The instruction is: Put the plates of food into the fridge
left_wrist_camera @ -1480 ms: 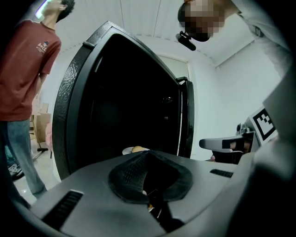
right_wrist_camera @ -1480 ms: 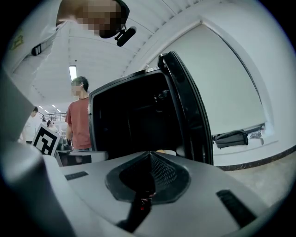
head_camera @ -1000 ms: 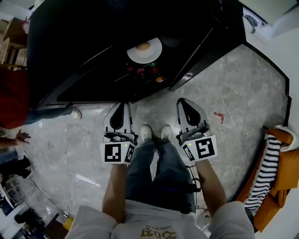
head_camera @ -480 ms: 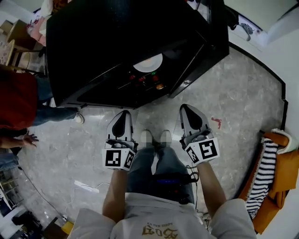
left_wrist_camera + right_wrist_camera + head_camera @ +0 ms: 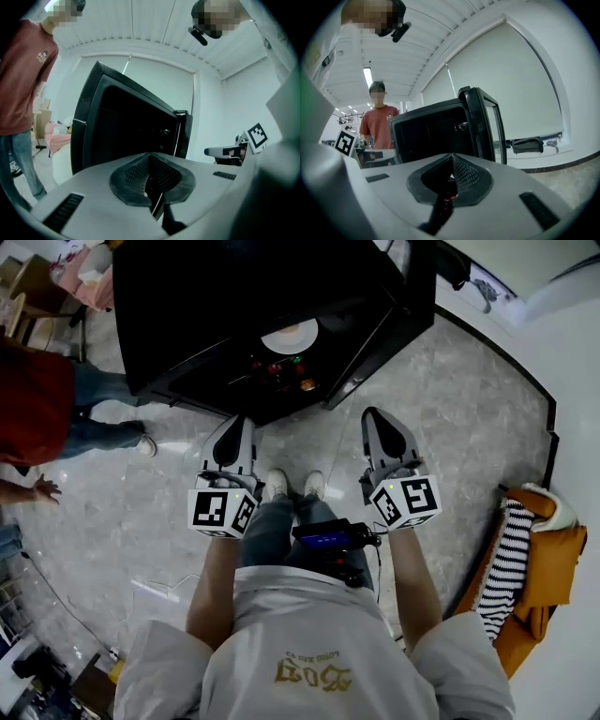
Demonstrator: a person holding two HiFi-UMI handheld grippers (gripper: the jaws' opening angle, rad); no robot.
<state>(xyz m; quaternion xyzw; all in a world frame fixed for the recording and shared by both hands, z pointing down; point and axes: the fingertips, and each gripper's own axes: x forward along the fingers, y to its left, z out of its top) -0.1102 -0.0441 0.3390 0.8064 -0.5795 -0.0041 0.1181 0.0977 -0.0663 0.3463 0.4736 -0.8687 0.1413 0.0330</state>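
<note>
Since 1 s ago the open black fridge (image 5: 187,315) has slid up-frame & looks smaller. L gripper (image 5: 234,432) & R gripper (image 5: 380,427) hang side by side before it, jaws pressed together, nothing held. Plate of food (image 5: 291,336) sits on a shelf inside the fridge.

Head cam stares steeply down over the person (image 5: 309,652); both tool cams sit low, tilted up at the black fridge (image 5: 131,126), which all three share.

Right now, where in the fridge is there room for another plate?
The shelf left of the white plate looks bare, though it's too dark to be sure. Just in front of the plate it's crowded with small red, green and orange items.
</note>
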